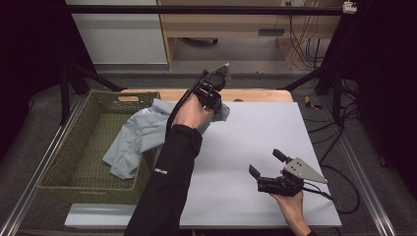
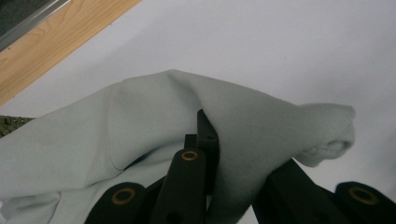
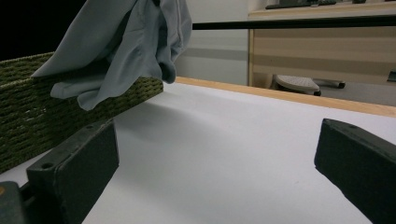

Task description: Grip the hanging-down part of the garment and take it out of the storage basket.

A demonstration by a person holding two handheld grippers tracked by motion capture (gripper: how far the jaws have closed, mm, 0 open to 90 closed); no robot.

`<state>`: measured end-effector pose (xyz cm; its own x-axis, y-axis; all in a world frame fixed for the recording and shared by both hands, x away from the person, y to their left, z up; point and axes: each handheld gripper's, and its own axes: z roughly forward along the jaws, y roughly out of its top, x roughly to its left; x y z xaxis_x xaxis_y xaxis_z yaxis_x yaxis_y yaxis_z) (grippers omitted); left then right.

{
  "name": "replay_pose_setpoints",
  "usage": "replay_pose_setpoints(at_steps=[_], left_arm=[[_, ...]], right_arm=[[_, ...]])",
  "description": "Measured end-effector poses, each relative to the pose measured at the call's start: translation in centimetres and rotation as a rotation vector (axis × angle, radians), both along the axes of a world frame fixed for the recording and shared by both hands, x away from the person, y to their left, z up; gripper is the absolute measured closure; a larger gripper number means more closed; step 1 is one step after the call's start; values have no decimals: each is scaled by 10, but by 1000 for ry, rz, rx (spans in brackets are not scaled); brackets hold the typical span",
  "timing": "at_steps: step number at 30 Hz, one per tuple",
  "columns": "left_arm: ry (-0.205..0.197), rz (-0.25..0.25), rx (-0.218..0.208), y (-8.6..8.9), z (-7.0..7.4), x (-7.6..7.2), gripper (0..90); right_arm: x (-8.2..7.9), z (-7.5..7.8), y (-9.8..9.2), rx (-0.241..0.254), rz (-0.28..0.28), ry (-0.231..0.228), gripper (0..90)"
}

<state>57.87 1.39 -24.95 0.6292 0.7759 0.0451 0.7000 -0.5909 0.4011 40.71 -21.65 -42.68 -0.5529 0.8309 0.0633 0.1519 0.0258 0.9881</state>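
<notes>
Over the basket (image 1: 64,162) rim, the left gripper (image 1: 215,93) pinches the half-hidden shirt (image 1: 133,142); the right gripper (image 1: 268,164) gapes.

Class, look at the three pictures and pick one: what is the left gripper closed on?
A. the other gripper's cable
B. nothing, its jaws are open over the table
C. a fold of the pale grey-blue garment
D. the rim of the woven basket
C: in the left gripper view the left gripper has its jaws pinched on a fold of the garment, which trails over the basket wall in the high view.
</notes>
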Motion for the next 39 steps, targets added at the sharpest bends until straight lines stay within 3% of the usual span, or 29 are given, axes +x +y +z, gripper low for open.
replay_pose_setpoints(at_steps=[3, 5, 14, 16, 17, 22, 24, 26, 27, 29, 34, 38, 39], left_arm=[[-3, 2, -1, 1, 0, 0, 842], [-1, 2, -3, 1, 1, 0, 841], [-2, -2, 1, 1, 0, 0, 842], [-3, -5, -2, 1, 1, -1, 842], [-3, -4, 0, 1, 0, -1, 841], [-4, -5, -5, 3, 1, -2, 841], [-6, -3, -7, 4, 1, -2, 842], [-6, -4, -5, 4, 1, -2, 842], [-5, -4, -6, 4, 1, -1, 842], [-4, -7, -2, 3, 0, -1, 842], [-4, -5, -5, 4, 1, -1, 841], [-7, -7, -7, 5, 1, -1, 842], [-4, -2, -11, 6, 2, -1, 842]], right_arm=[[0, 0, -2, -21, 6, -4, 3], [-2, 1, 2, 24, -2, 34, 3], [1, 2, 0, 17, 2, 20, 3], [2, 3, 2, 38, 1, 26, 3], [4, 3, 1, 14, 0, 20, 3], [9, 8, 9, 25, 5, 20, 3], [13, 9, 10, 13, 19, -1, 3], [14, 12, 16, 38, 20, 18, 3], [16, 12, 16, 14, 25, -3, 3], [17, 15, 23, 50, 24, 21, 3], [25, 20, 30, 16, 41, -16, 3], [29, 26, 42, 23, 43, 1, 3], [31, 25, 42, -6, 53, -26, 3]])
